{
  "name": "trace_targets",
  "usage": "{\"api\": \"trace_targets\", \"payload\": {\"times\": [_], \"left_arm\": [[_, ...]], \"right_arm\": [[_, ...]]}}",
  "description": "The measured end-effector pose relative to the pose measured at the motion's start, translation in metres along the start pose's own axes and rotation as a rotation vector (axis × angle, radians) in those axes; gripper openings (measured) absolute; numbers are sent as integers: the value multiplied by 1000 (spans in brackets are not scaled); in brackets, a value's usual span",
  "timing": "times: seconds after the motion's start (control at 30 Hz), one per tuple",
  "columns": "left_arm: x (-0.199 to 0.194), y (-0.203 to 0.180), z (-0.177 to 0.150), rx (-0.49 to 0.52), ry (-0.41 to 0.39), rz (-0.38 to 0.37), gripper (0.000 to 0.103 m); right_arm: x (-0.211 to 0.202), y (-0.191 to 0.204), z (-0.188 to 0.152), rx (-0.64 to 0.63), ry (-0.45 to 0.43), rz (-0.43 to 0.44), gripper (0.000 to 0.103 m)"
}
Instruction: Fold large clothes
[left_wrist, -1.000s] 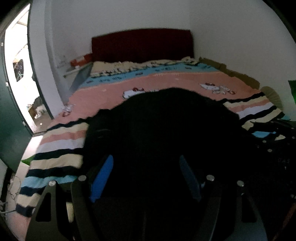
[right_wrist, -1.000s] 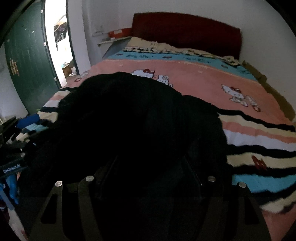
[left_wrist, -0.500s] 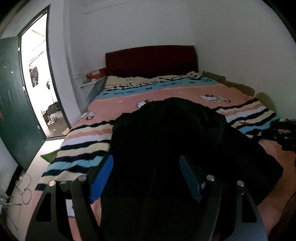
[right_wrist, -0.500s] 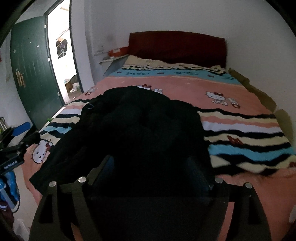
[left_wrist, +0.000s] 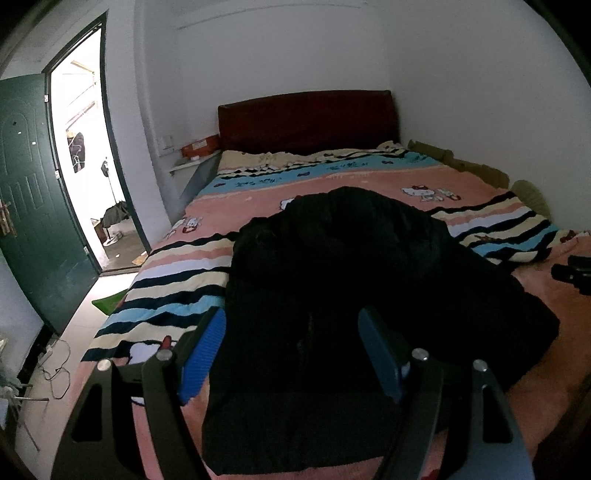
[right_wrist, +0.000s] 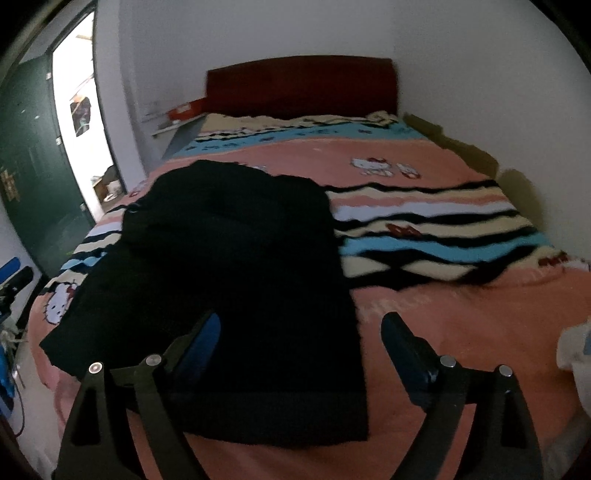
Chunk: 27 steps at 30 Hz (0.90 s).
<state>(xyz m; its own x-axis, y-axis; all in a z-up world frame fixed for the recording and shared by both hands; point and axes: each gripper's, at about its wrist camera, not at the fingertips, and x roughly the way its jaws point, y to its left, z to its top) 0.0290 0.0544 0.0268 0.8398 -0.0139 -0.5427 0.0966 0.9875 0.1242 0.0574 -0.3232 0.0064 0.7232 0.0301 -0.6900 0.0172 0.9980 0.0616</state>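
A large black garment (left_wrist: 351, 280) lies in a bulky heap on the striped pink cartoon blanket (left_wrist: 480, 218) of the bed. In the left wrist view my left gripper (left_wrist: 291, 347) hovers over the garment's near end. Its blue pads (left_wrist: 205, 350) stand wide apart and press on nothing, so it is open. In the right wrist view the garment (right_wrist: 229, 266) fills the left half, its straight right edge running down between my fingers. My right gripper (right_wrist: 301, 343) is above that near edge with its jaws opening; the cloth lies below them, not pinched.
A dark red headboard (left_wrist: 306, 122) and white walls close off the far end and right side. An open green door (left_wrist: 26, 199) and a bright doorway are on the left, with cables on the floor (left_wrist: 55, 369). Something pale (right_wrist: 576, 350) lies at the bed's right edge.
Both grippers have drawn back toward the foot of the bed, so the whole garment and more of the room show. The right gripper's fingers have spread wider.
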Motion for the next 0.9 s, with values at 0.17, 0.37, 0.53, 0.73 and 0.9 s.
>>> {"api": "trace_targets", "payload": {"times": [0.17, 0.37, 0.53, 0.73, 0.9], "left_arm": [[3, 2, -6, -3, 20, 5, 73], [7, 6, -13, -10, 39, 10, 73], [17, 14, -20, -27, 71, 10, 73], [39, 37, -40, -94, 151, 14, 73], [57, 66, -58, -174, 222, 23, 73]], "right_arm": [[3, -24, -13, 54, 22, -23, 91], [11, -35, -24, 83, 53, -34, 93], [18, -39, -27, 93, 72, -38, 96], [29, -46, -31, 114, 99, -47, 99], [43, -53, -38, 129, 141, -43, 101]]}}
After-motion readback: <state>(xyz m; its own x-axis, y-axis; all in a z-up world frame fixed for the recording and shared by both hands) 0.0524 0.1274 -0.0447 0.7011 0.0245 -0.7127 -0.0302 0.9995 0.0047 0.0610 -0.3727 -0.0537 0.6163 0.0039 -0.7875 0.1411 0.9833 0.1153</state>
